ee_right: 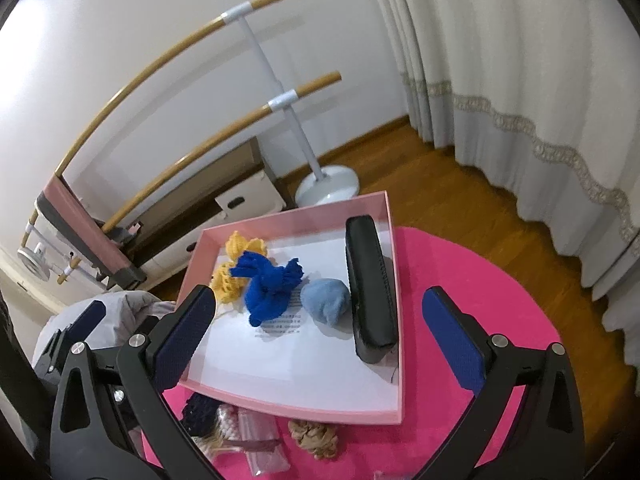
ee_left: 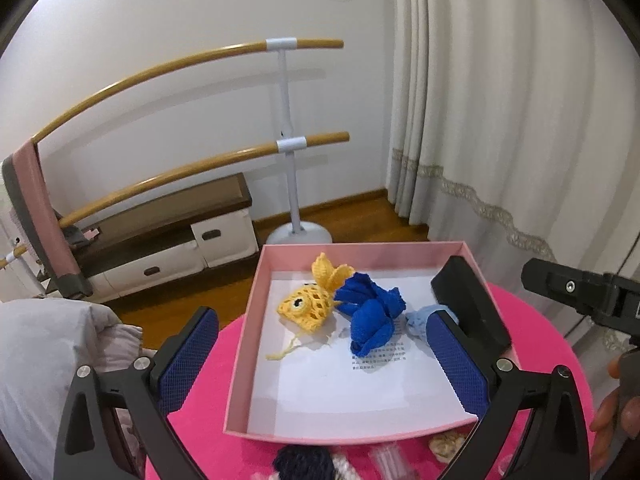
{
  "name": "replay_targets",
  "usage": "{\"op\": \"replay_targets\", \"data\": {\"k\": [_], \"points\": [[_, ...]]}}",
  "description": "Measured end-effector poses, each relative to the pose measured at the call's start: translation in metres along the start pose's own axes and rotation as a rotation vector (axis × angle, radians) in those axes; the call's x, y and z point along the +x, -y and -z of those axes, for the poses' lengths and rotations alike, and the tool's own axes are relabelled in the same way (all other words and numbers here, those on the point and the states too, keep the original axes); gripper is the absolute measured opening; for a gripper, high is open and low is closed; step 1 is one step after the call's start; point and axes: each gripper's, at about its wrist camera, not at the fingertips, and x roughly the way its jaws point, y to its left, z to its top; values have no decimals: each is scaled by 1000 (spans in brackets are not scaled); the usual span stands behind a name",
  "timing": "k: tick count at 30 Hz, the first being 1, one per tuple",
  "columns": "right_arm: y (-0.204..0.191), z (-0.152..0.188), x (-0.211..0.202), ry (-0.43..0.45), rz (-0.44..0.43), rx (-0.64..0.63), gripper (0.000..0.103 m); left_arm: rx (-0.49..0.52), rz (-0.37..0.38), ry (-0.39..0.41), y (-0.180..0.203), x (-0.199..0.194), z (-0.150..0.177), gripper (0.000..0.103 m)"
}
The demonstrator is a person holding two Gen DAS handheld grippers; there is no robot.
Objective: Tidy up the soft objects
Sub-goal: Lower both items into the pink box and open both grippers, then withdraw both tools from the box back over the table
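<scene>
A pink box [ee_left: 245, 344] [ee_right: 396, 304] lined with white paper sits on a round pink table [ee_right: 472, 280]. Inside lie a yellow crocheted fish [ee_left: 308, 300] [ee_right: 228, 276], a dark blue soft piece [ee_left: 372, 312] [ee_right: 268, 284], a light blue soft piece [ee_left: 418, 322] [ee_right: 326, 300] and a black case [ee_left: 472, 304] [ee_right: 370, 280] along the right wall. My left gripper [ee_left: 320, 356] is open above the box's near half, nothing between its pads. My right gripper [ee_right: 320, 336] is open too, straddling the box's right side, empty.
In front of the box lie a navy knitted piece [ee_right: 200, 410], a beige scrunchie [ee_right: 316, 436], a clear packet [ee_right: 264, 440] and a pinkish knit item [ee_right: 230, 420]. A grey cushion [ee_left: 44, 344] is at the left. Beyond stand a barre stand [ee_left: 296, 200], low drawers [ee_left: 180, 244] and curtains [ee_left: 500, 120].
</scene>
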Motion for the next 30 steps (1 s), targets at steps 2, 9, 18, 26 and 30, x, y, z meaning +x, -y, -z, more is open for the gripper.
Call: {"op": "replay_targets", "data": {"k": [2, 9, 18, 26, 30], "points": [[-7, 5, -16, 40, 18, -24, 103, -13, -3, 18, -2, -16, 4, 103], [-29, 38, -75, 174, 93, -117, 103, -30, -2, 79, -14, -82, 61, 103], [-39, 89, -140, 294, 147, -173, 103, -53, 0, 136, -26, -174, 116, 103], [-47, 127, -194, 384, 183, -191, 103, -52, -21, 186, -24, -238, 158, 103], [-53, 146, -212, 414, 195, -199, 103, -46, -23, 195, -19, -265, 179, 103]]}}
